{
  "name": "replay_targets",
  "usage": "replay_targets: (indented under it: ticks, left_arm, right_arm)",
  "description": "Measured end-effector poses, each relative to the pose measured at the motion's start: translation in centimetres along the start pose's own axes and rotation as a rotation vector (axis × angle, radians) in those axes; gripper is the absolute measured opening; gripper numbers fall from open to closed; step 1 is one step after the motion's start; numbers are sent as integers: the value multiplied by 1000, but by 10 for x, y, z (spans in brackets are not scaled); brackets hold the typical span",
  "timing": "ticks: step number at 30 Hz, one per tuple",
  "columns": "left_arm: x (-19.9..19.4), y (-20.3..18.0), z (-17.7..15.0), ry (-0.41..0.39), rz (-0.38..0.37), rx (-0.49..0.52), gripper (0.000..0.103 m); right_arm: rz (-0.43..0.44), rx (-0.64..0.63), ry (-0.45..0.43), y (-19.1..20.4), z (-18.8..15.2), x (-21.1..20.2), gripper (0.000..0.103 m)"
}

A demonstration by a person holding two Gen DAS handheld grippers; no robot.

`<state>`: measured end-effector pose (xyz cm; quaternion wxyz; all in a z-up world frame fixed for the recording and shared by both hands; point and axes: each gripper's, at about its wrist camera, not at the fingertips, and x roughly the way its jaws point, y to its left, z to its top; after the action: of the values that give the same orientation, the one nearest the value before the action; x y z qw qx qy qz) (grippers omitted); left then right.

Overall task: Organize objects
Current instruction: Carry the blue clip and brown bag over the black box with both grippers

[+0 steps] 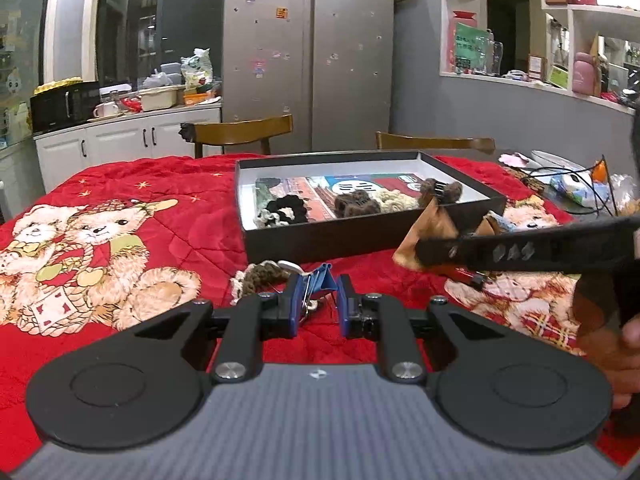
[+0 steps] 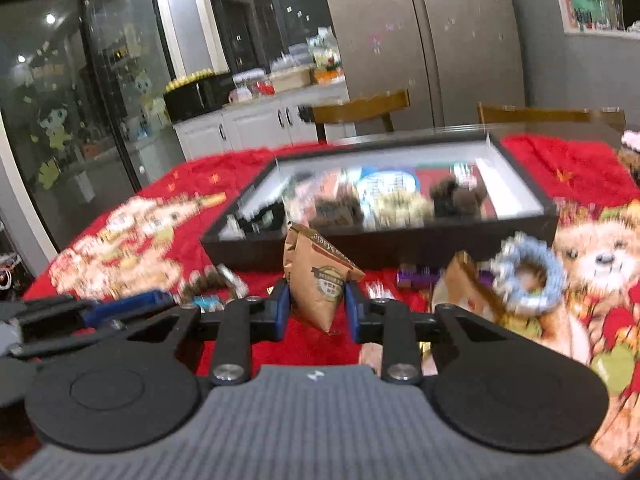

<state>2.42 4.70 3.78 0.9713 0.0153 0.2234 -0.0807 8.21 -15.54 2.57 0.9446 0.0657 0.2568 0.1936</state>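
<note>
A black shallow box [image 1: 320,236] [image 2: 400,246] on the red bear cloth holds several scrunchies and hair clips. My left gripper [image 1: 318,302] is shut on a blue binder clip [image 1: 320,280], held just above the cloth in front of the box. My right gripper [image 2: 316,300] is shut on a brown paper packet [image 2: 318,280] and holds it in front of the box; the packet also shows in the left wrist view [image 1: 430,228]. A second brown packet [image 2: 466,284] lies to its right.
A brown and cream scrunchie [image 1: 260,278] lies by the left gripper. A blue-white scrunchie [image 2: 528,276] and a purple object [image 2: 416,278] lie right of the packet. Wooden chairs [image 1: 240,132] stand behind the table. Cables and clutter [image 1: 576,188] sit far right.
</note>
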Motion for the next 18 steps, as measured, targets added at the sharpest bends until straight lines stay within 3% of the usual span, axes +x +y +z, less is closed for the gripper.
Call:
replay_targets:
  ticks: [7, 18]
  left_arm:
    - [3, 4, 24, -13, 5, -17, 22]
    - [5, 10, 90, -116, -31, -35, 22]
  right_arm:
    - [18, -8, -80, 9, 41, -9, 32]
    - [70, 20, -175, 13, 102, -8, 32]
